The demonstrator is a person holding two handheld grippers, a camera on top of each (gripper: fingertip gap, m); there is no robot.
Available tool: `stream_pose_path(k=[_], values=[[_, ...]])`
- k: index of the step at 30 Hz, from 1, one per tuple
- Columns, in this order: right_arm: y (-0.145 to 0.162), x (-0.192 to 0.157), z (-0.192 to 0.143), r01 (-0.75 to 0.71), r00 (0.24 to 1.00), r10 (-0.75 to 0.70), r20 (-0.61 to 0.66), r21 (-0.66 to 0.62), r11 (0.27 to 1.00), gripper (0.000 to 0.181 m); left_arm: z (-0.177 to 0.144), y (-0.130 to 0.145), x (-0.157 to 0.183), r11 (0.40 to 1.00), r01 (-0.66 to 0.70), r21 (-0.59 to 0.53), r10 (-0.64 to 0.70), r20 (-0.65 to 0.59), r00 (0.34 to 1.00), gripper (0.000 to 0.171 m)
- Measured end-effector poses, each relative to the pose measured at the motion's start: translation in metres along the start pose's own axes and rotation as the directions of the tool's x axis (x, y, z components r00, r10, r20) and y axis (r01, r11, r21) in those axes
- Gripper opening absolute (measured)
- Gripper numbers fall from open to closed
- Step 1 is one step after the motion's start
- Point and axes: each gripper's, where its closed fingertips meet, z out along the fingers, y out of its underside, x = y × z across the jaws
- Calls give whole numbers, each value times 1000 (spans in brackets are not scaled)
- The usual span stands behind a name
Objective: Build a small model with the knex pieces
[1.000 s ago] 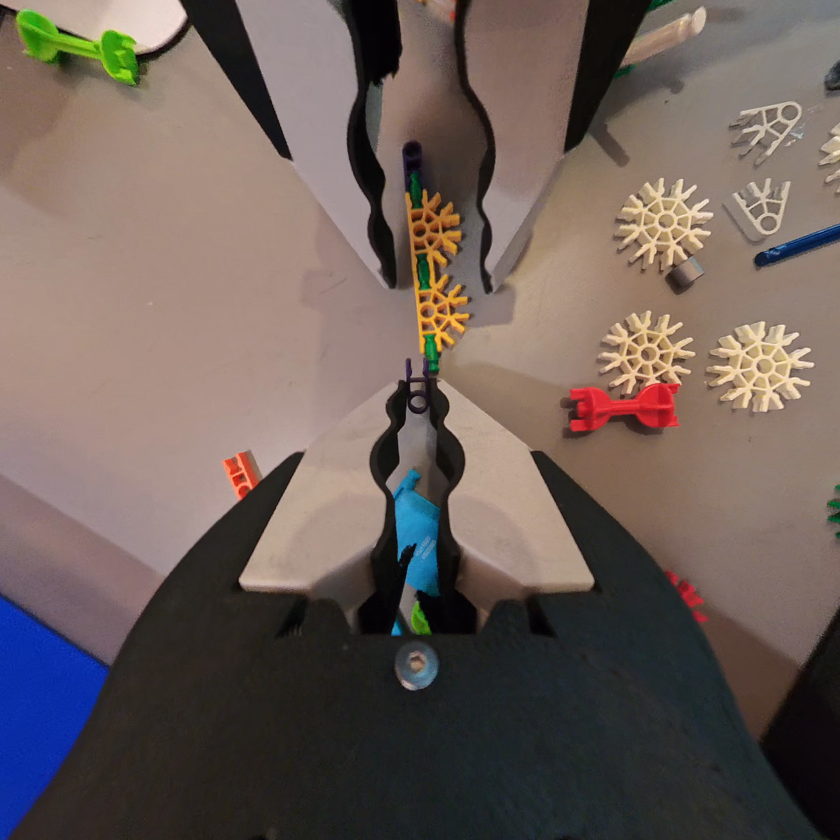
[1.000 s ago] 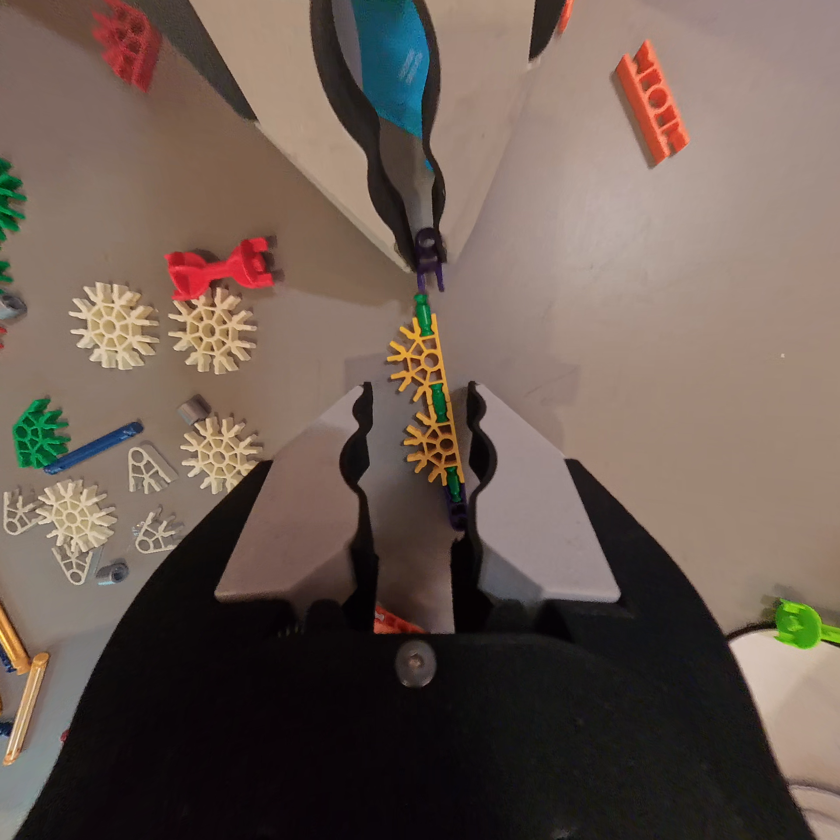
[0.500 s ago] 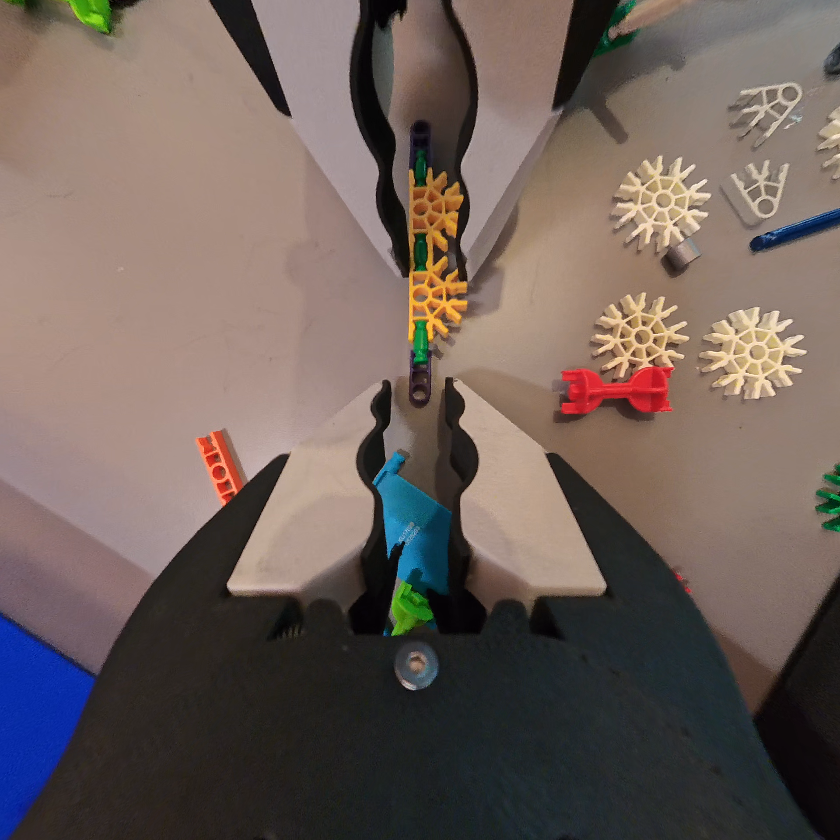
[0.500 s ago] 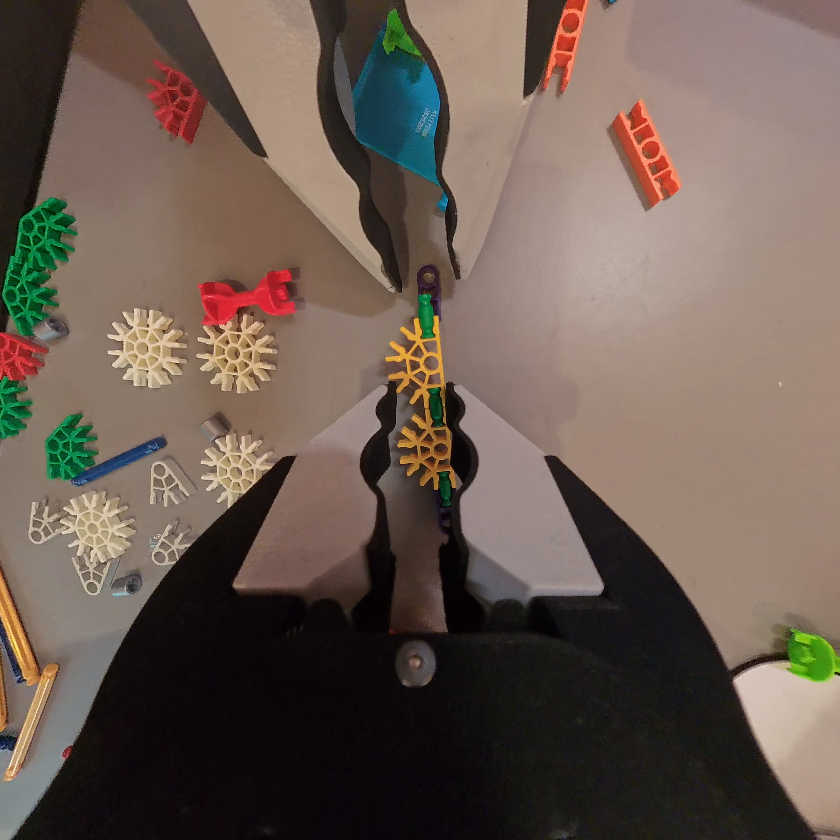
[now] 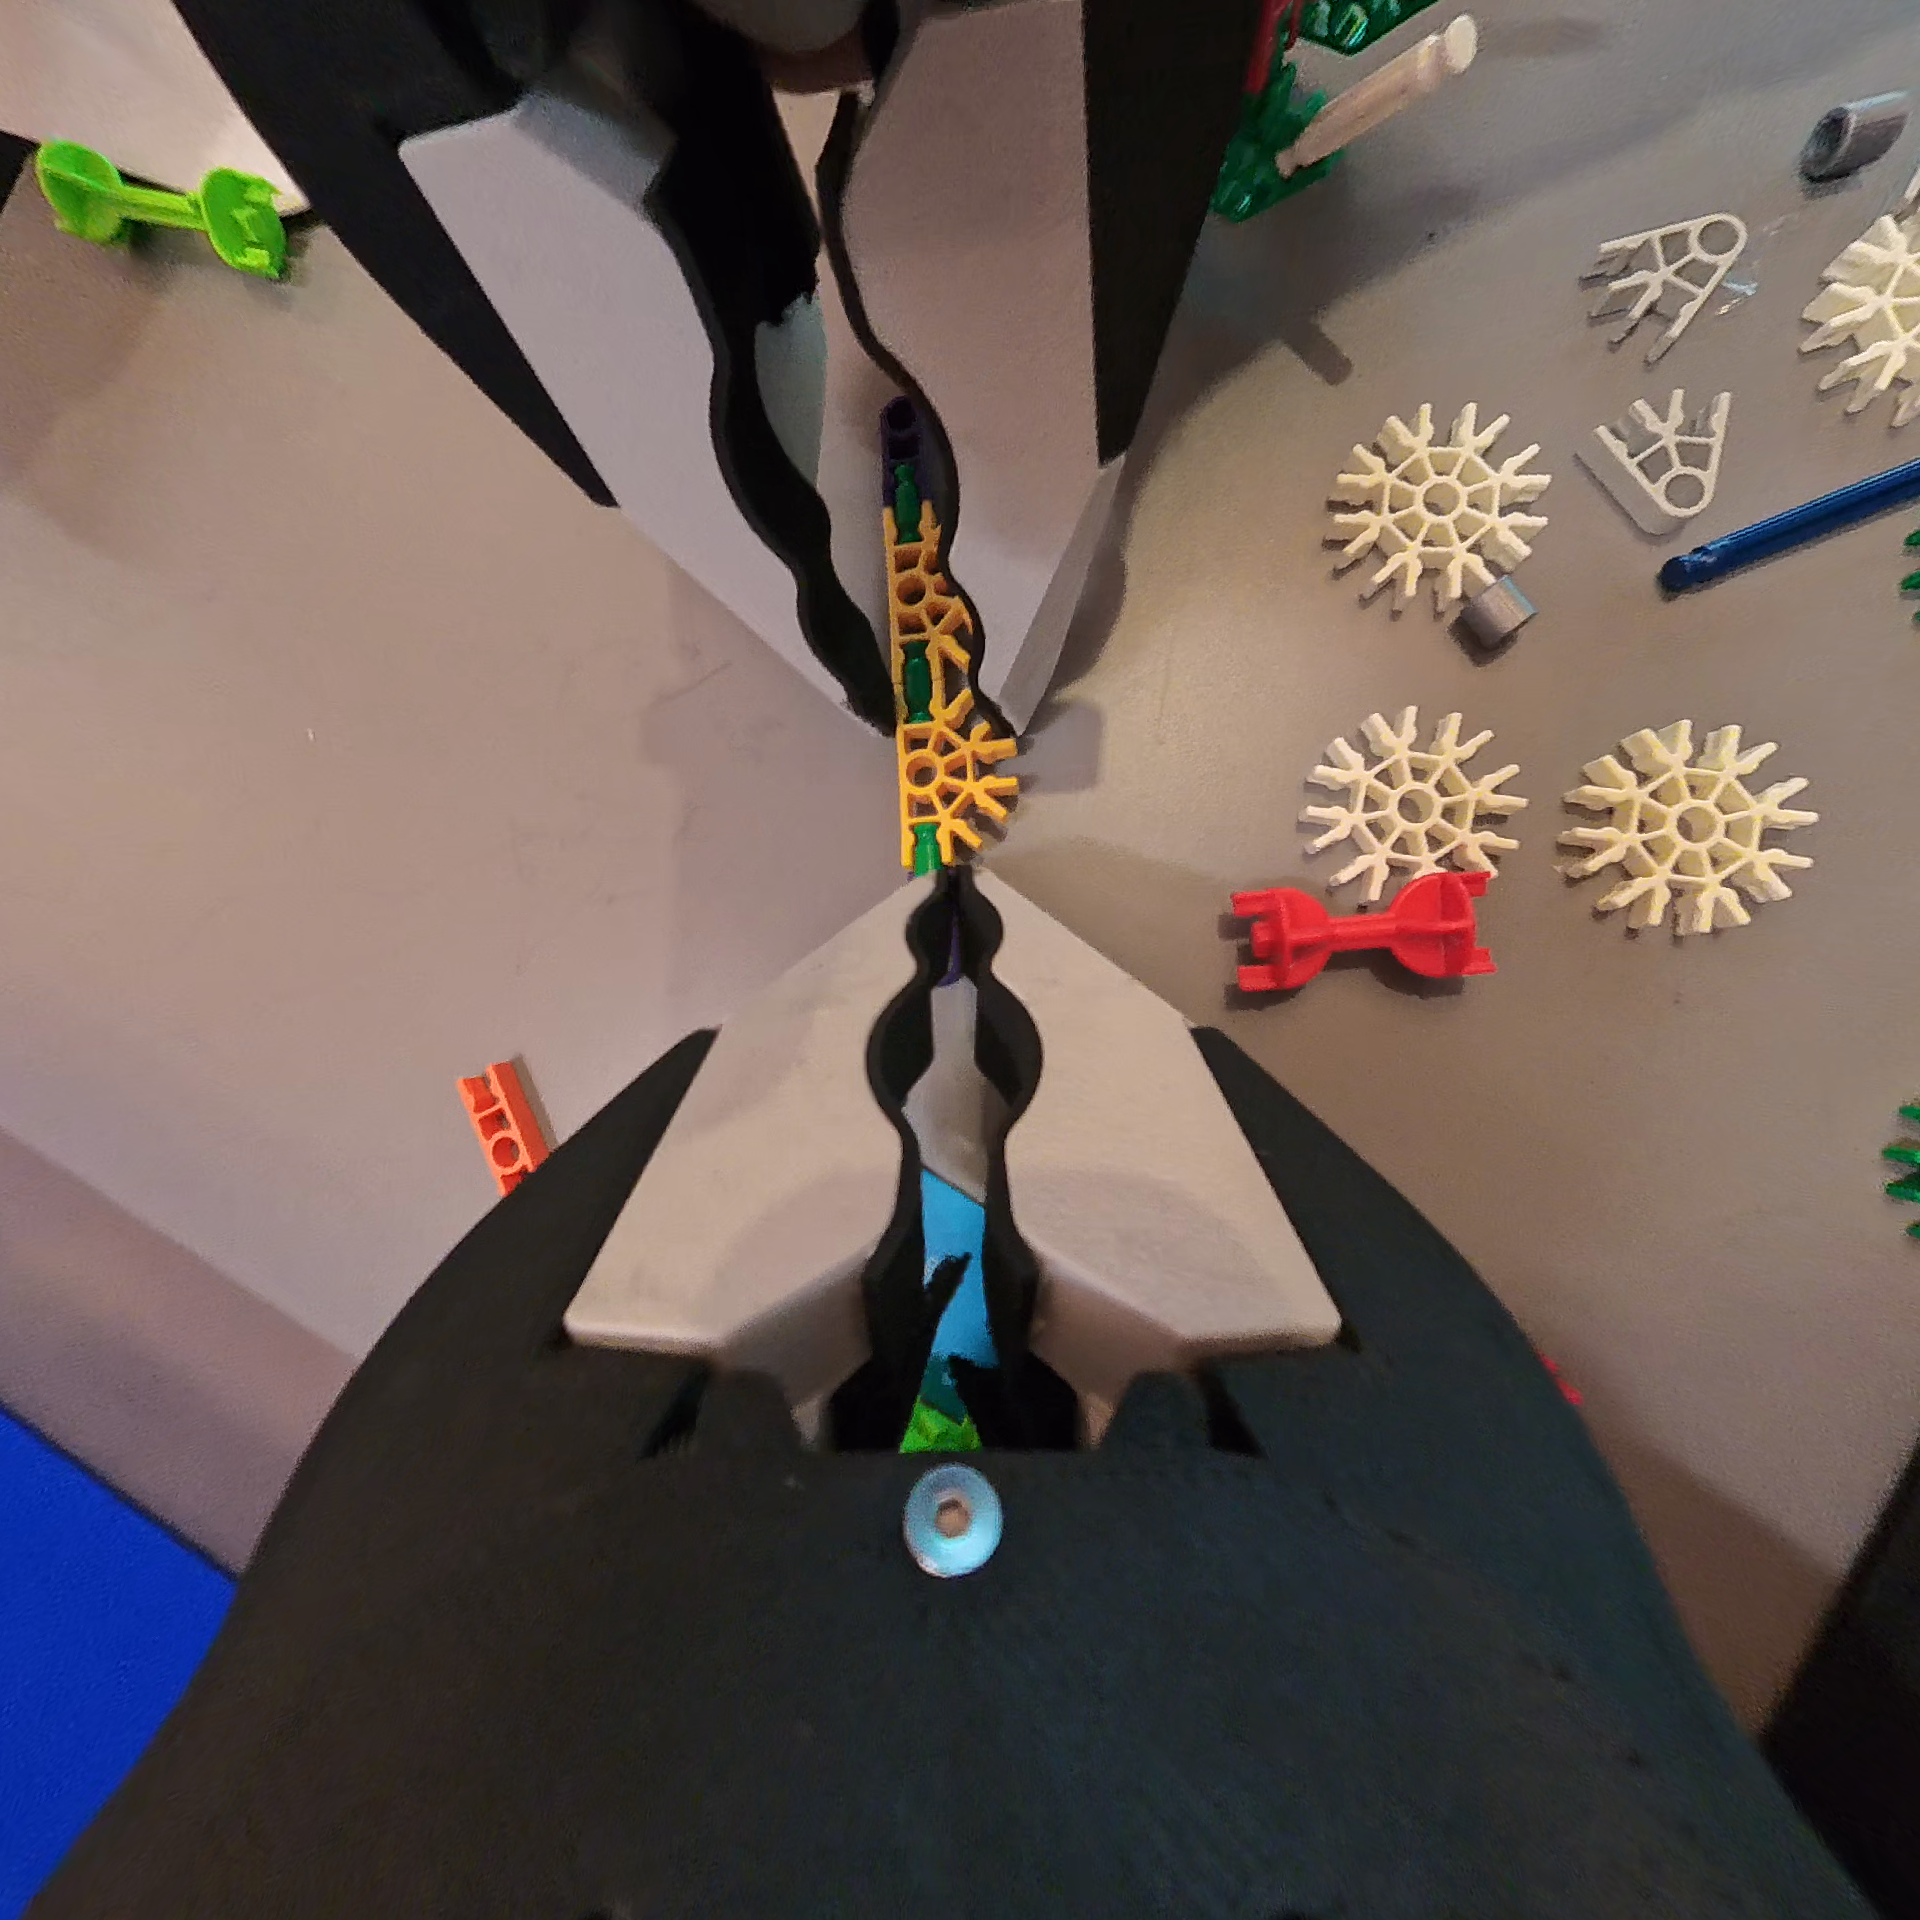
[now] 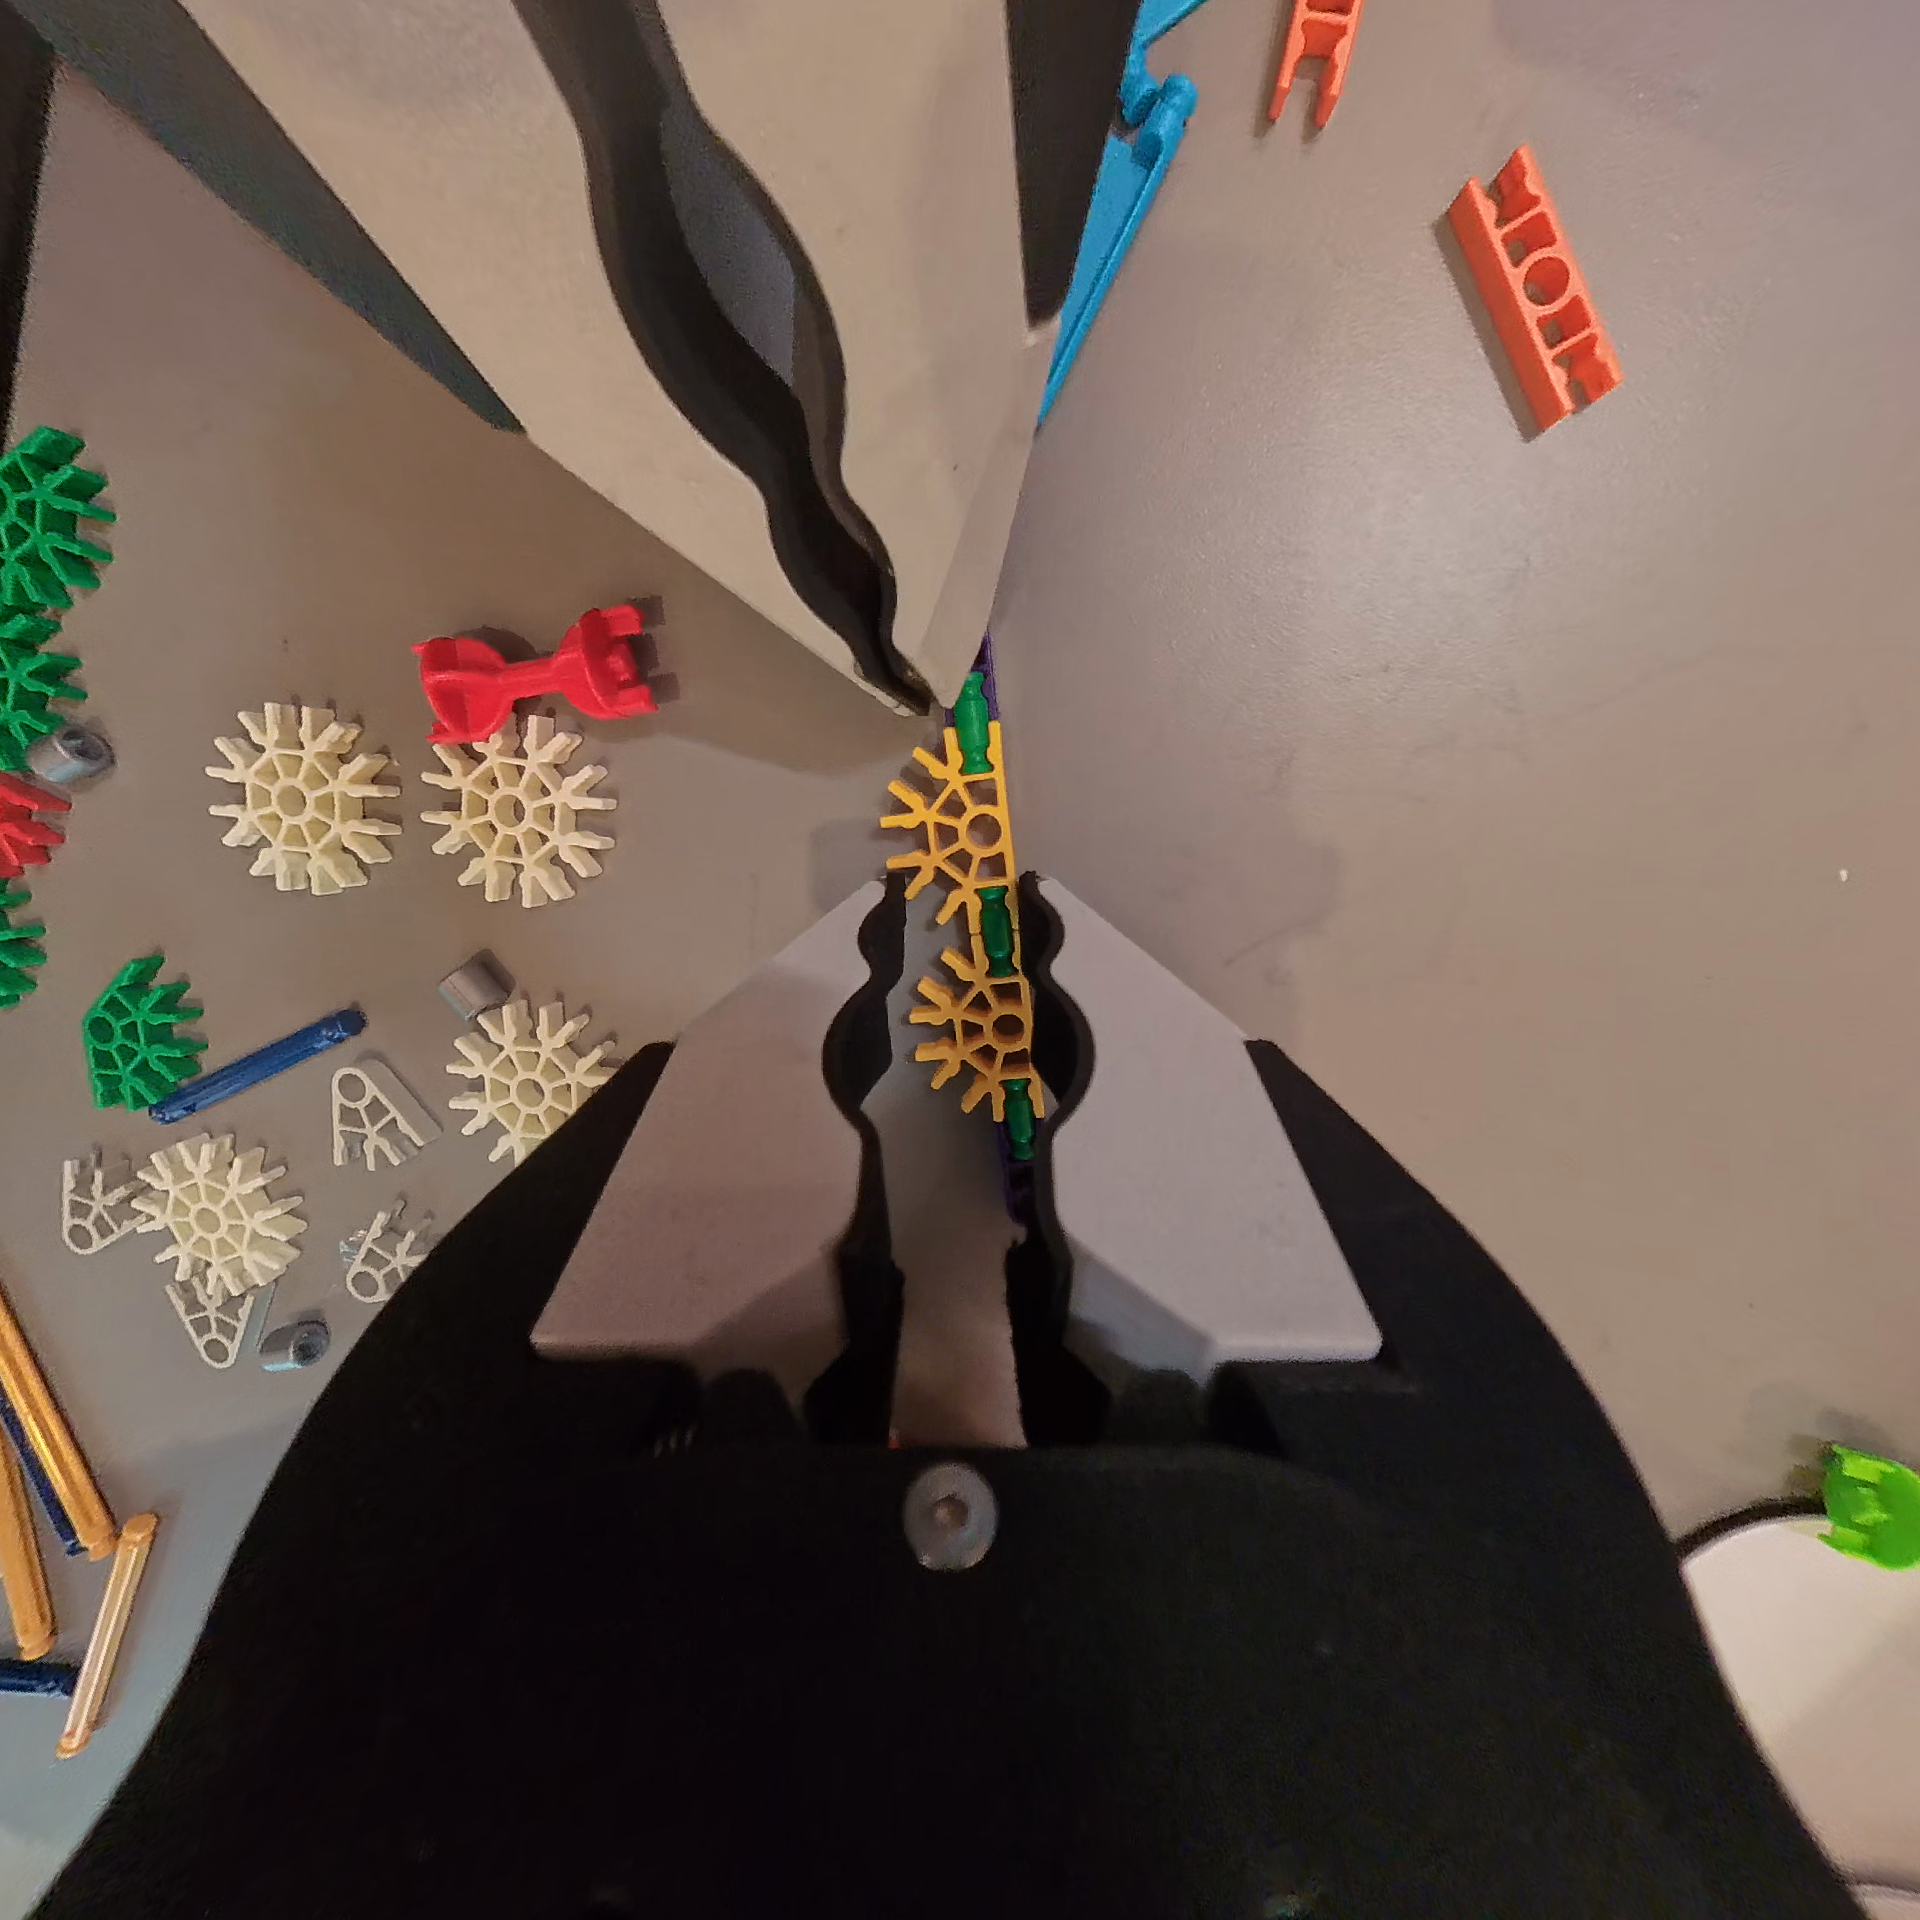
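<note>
Grey worktop [image 5: 312,831] spreads under both tools, strewn with small plastic construction pieces. Left tool [image 5: 940,894] has its fingers pinched nearly together at the tips, clamped on the purple end piece of a yellow-and-green chain [image 5: 935,727] (two yellow fan connectors joined by short green rods). Right tool [image 6: 961,904] faces it tip to tip, fingers closed on the chain's other half, so that one yellow connector and a purple end piece sit between its pads and the other connector bridges the gap between the two tools. The chain hangs above the worktop, held at both ends. Right of the left tool's tips: three cream snowflake connectors [image 5: 1439,509], then a red rod [image 5: 1361,935] just beside the nearest of them. Left of the left tool's body, an orange block [image 5: 502,1127]; well off to the upper left, a lime green rod [image 5: 156,203]. A grey spacer [image 5: 1496,613] touches the farthest snowflake.
</note>
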Motion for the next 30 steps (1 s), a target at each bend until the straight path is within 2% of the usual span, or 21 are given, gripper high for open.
stream_pose_path(k=[3,6,12,17,30], values=[[-5,-1,-4,-24,1000,24,11,32,999,21,4,5,0,999,-18,-38,18,2,1000,0],[-16,0,-14,-47,999,46,16,93,995,16,3,5,2,1000,-3,-24,3,-9,1000,0],[-26,3,-8,-41,999,42,-10,77,996,0,-12,0,-10,996,75,52,-75,2,997,0],[-29,4,0,-60,998,60,9,87,994,0,-4,5,-7,998,56,24,-56,-10,998,0],[-31,4,5,-161,984,155,88,70,984,0,-2,5,-9,994,90,59,-88,-31,996,0]])
